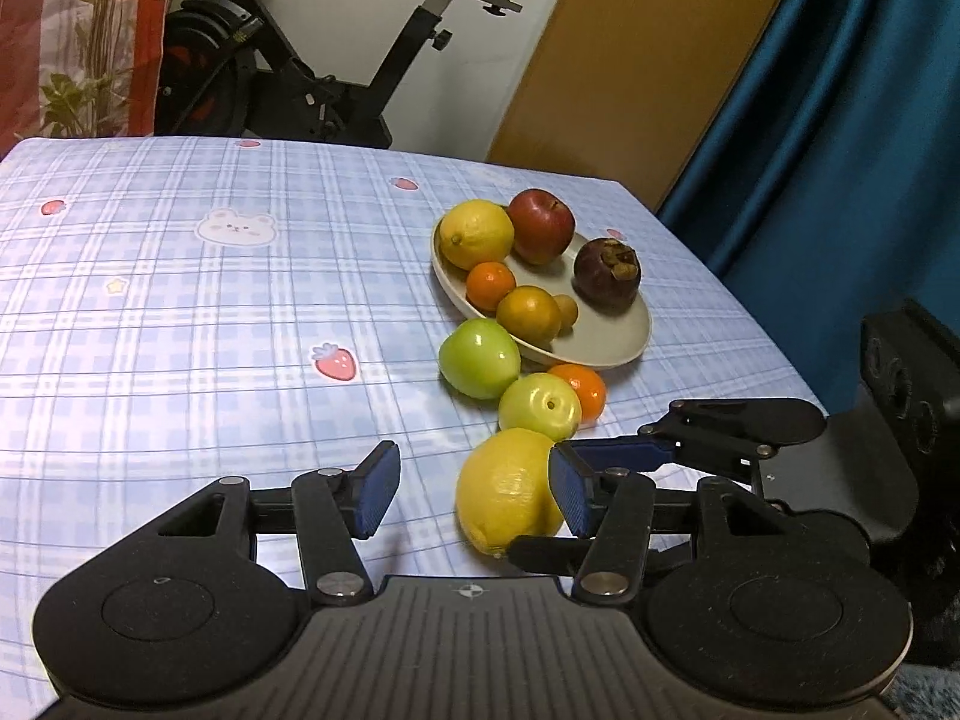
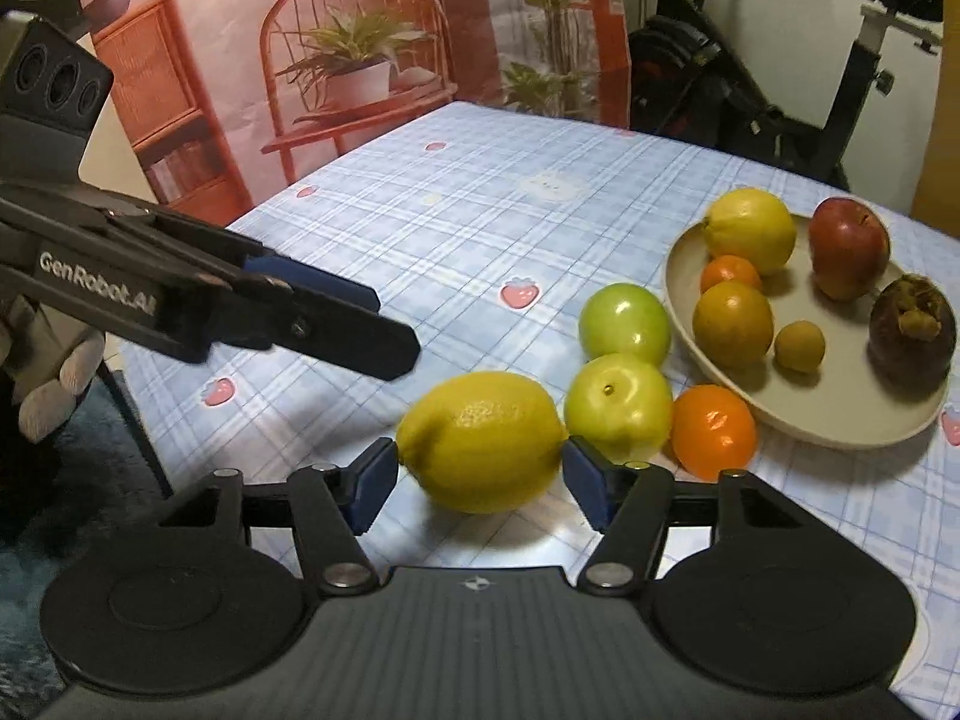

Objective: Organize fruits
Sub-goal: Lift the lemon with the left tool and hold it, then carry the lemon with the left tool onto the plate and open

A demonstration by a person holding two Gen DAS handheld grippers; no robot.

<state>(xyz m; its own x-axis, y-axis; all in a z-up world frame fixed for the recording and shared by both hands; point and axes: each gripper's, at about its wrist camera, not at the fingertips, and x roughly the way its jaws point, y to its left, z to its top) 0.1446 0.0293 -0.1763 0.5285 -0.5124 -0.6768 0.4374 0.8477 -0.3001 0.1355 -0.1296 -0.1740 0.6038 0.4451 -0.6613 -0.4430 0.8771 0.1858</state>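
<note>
A large yellow lemon point(image 2: 480, 441) lies on the checked tablecloth near the front edge. My right gripper point(image 2: 480, 487) is open and straddles it, a blue pad close to each end; I cannot tell whether they touch. Seen from the left wrist, the right gripper point(image 1: 537, 498) reaches in from the right around the same lemon point(image 1: 501, 489). My left gripper point(image 1: 474, 492) is open and holds nothing, just left of the lemon. Two green apples point(image 2: 624, 321) point(image 2: 618, 405) and an orange point(image 2: 713, 429) lie loose beside a beige plate point(image 2: 810, 426).
The plate point(image 1: 600, 360) holds a lemon, a red apple, a dark mangosteen, two oranges and a small brown fruit. The table's right edge point(image 1: 780, 336) borders a blue curtain. An exercise bike point(image 1: 288, 78) stands behind. A person's gloved hand point(image 2: 60, 384) holds the left gripper point(image 2: 390, 327).
</note>
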